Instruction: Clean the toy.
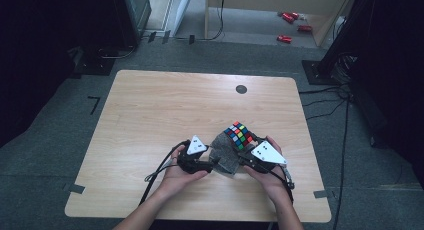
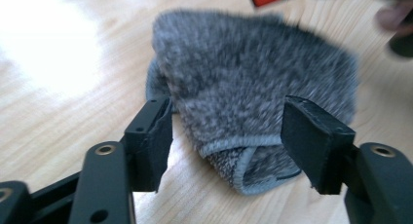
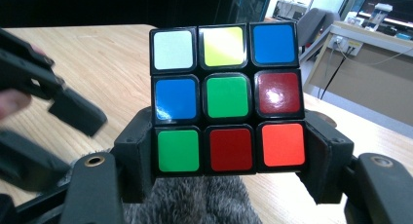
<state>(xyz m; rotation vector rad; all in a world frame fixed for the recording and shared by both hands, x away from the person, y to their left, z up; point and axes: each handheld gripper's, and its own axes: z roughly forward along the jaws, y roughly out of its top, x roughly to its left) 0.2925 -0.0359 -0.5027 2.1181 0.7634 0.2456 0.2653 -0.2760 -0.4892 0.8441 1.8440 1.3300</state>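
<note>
My right tongs [image 3: 229,185] grip one puzzle cube [image 3: 226,100] by its two sides and hold it up above the table [image 1: 150,115], so, I think, the cloth can reach its faces. My left tongs [image 2: 226,136] are open around a corner of the one grey fluffy cloth [image 2: 253,83], which lies folded on the table just under the cube, not yet pinched.

The high view is dim, its left and right edges nearly black. Glare whitens the table [image 2: 44,44] at far left in the left gripper view, where the grey cloth [image 2: 253,73] blurs.
</note>
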